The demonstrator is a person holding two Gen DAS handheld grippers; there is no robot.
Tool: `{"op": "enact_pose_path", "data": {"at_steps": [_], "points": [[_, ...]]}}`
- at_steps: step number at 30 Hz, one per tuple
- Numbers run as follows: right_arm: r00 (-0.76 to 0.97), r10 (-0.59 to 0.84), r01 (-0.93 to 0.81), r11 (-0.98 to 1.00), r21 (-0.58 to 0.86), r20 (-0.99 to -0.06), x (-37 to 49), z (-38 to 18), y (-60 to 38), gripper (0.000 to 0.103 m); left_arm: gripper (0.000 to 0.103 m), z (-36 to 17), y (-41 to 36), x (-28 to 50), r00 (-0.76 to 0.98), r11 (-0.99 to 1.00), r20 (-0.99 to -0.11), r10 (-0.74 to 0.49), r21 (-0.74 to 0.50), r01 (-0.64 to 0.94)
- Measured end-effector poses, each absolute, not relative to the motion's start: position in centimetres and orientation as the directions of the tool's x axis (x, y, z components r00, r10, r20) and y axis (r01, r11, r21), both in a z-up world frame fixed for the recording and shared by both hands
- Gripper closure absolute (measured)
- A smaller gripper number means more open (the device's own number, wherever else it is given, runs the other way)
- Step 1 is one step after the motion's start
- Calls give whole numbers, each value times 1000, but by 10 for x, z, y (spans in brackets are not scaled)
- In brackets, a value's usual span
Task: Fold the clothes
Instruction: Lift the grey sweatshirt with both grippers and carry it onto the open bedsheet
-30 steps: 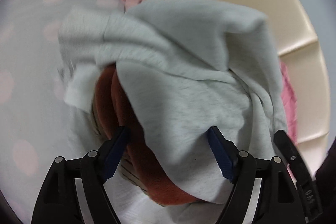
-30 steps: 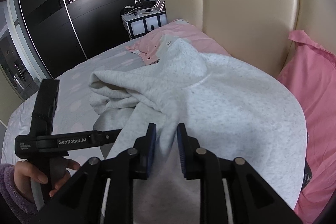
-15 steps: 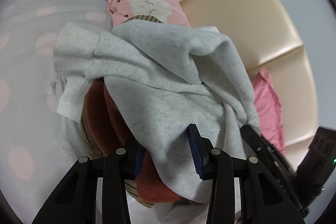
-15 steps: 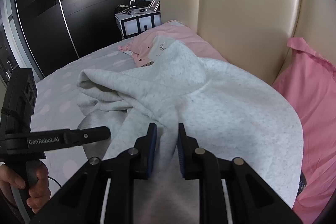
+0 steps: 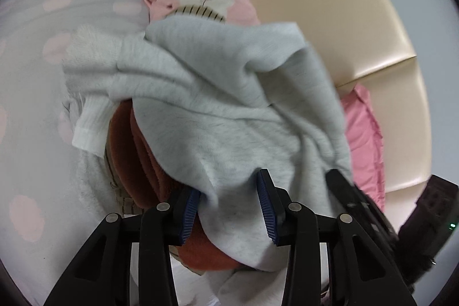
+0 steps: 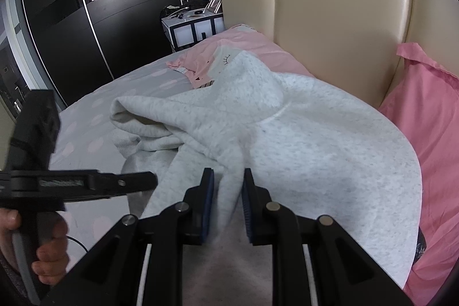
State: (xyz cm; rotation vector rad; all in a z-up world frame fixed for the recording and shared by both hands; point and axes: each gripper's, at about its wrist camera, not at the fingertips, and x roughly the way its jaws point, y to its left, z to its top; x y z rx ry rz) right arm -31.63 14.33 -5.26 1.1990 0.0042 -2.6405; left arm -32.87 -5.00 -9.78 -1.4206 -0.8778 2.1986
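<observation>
The grey sweatshirt [image 6: 287, 139] lies bunched, its sleeve [image 6: 149, 116] stretching leftward across the bed [image 6: 86, 134]. The right gripper [image 6: 228, 200] pinches a fold of it. The left gripper [image 5: 228, 208] straddles its edge, jaws parted.

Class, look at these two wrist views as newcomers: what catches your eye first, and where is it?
A rumpled grey sweatshirt fills the middle of the bed, pinched by the right gripper. A rust-red garment peeks from under it by the left gripper. Behind stand the cream headboard and pink pillows.

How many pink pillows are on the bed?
2: one pink pillow with an eyelash print lies beyond the grey sweatshirt; a brighter pink pillow leans against the headboard. Clothes may hide others.
</observation>
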Motion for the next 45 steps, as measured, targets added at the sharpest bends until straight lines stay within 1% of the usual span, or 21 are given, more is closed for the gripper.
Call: {"op": "enact_pose_path", "data": {"at_steps": [4,5,6,7,8,11,16,21,26,29,32,36,41,45], "points": [[-638,-204,219,-973,79,-743,-323,-53,141,84,64,-103,-44,-333,-412,-744,-685,601,-668,25],[-641,-192,216,-974,65,-743,-325,-53,139,85,70,-105,-42,-334,-411,-747,-688,598,-665,27],[-651,-180,212,-976,51,-738,-325,-52,137,88,76,-106,-40,-334,-409,-749,-692,595,-662,28],[-660,-168,207,-978,37,-732,-325,-50,135,92,79,-106,-39,-335,-411,-753,-694,591,-657,26],[-670,-154,205,-979,19,-726,-325,-48,133,95,85,-101,-39,-333,-423,-760,-693,584,-650,16],[-702,-130,203,-979,-21,-700,-320,-34,130,97,91,-84,-39,-328,-458,-775,-687,565,-632,-9],[-756,-99,184,-981,-65,-647,-310,4,134,98,94,-40,-36,-319,-525,-763,-629,573,-643,-63],[-814,-94,177,-980,-90,-573,-283,55,135,99,95,25,-35,-288,-596,-776,-568,568,-610,-158],[-863,-146,220,-971,-99,-483,-238,111,118,99,96,87,-51,-243,-673,-793,-502,543,-571,-214],[-877,-207,274,-957,-97,-433,-208,141,99,99,96,116,-70,-212,-722,-807,-465,512,-550,-218],[-879,-277,338,-936,-97,-389,-176,165,74,99,96,141,-100,-173,-772,-839,-455,444,-514,-179],[-847,-395,446,-892,-71,-356,-139,187,28,99,96,169,-158,-115,-841,-867,-425,334,-489,-97],[-771,-546,592,-805,-50,-327,-93,205,-47,99,96,195,-241,-38,-912,-896,-383,147,-442,42],[-697,-639,680,-733,-17,-325,-64,213,-102,99,96,213,-305,31,-931,-899,-363,-25,-400,180]]}}
